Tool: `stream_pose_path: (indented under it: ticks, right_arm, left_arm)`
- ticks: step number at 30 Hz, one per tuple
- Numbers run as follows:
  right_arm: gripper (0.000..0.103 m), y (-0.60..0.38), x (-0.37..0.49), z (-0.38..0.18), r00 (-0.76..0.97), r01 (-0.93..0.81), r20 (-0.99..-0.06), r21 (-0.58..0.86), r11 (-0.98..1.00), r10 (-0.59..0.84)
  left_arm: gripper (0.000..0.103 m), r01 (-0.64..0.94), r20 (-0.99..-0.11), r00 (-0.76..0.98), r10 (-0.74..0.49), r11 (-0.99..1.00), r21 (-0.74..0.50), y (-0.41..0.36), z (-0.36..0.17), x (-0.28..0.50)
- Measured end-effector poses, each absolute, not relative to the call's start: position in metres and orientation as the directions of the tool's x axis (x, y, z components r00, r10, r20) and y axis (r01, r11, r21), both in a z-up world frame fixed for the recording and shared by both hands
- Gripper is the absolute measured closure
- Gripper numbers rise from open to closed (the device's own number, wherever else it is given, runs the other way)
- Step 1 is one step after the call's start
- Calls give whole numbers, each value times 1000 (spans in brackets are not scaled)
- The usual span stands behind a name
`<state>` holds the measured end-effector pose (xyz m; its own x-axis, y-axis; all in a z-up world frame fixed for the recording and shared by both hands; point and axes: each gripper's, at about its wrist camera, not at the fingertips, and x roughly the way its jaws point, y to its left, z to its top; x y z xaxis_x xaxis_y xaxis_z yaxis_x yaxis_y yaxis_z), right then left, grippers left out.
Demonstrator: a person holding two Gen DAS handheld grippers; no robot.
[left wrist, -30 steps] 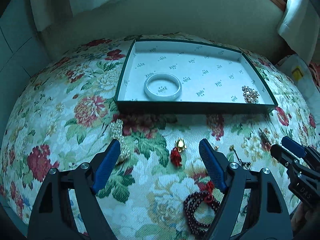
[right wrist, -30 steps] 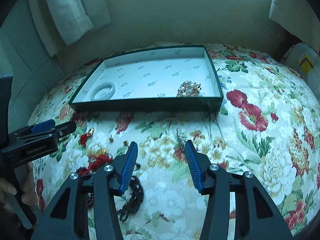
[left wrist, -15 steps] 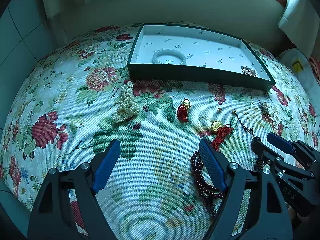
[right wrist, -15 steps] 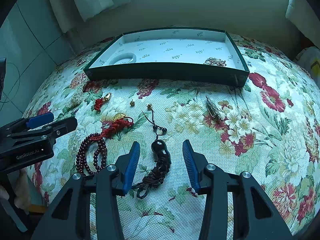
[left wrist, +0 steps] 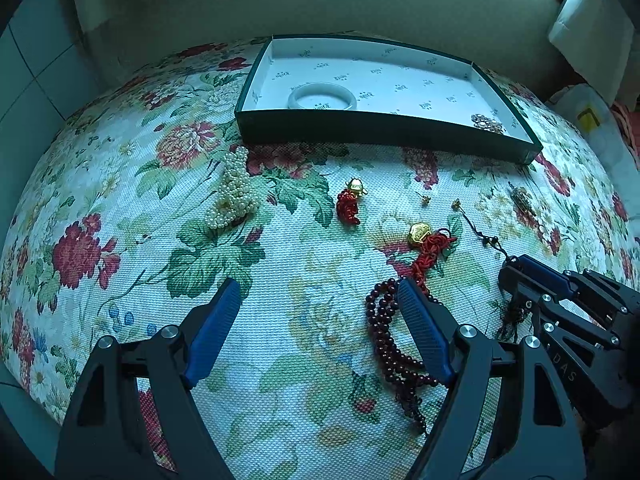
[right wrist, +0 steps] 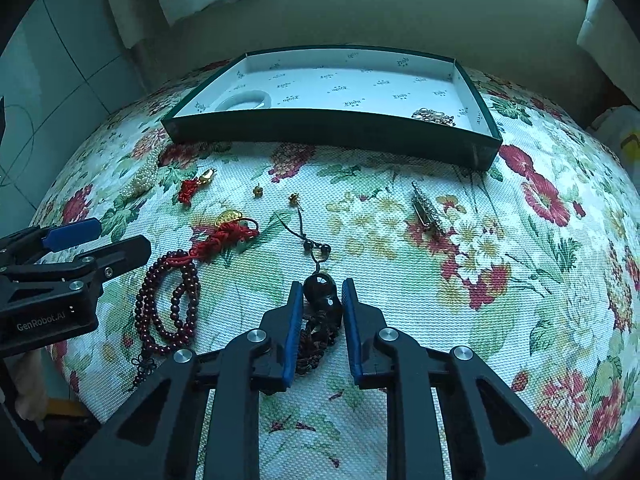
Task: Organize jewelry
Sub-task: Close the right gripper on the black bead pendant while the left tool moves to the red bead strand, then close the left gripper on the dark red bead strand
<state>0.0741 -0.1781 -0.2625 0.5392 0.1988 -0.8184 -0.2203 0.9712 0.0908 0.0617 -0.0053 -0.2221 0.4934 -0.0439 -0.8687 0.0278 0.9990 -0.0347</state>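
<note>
A black pendant on a dark braided cord [right wrist: 320,292] lies on the floral cloth. My right gripper [right wrist: 320,292] straddles it; its jaws are closing and the pads [right wrist: 294,320] touch the pendant's sides. In the left wrist view the right gripper [left wrist: 516,268] shows low on the cloth at the right. My left gripper [left wrist: 319,286] stands open above bare cloth, its right finger over a dark red bead strand [left wrist: 384,332]. The green box [left wrist: 360,130] at the back holds a pale bangle [left wrist: 322,96] and a pearl brooch [left wrist: 486,123].
Loose on the cloth lie a pearl strand [left wrist: 234,196], a red knot with a gold charm [left wrist: 350,202], a gold coin on red cord [left wrist: 424,240], two small gold studs [right wrist: 276,194] and a silver bar clip [right wrist: 426,208]. A wall and curtains stand behind.
Both grippers drew back from the box and sank toward the cloth. The right jaws narrowed around the black pendant. The left jaws kept their width.
</note>
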Motion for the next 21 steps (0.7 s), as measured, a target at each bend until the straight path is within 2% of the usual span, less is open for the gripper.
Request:
stream_pose_path:
  ticks: [10,14,21]
  right_arm:
    - [83,-200,58,-253,560,-179,-810,84,980,172]
    - [83,-209,53,-253,563,-157,-810,88,984,162]
    - [83,-215,50,-252,566,-144,-807,103,984,167]
  left_arm:
    - [22,79,-877,474,-83,996,-51,-24,-226,52]
    - [18,89,-881,465,-90,994,-55,-32,-232,51]
    - [17,106,-893,438,-104,992,-64,-43,-245,52]
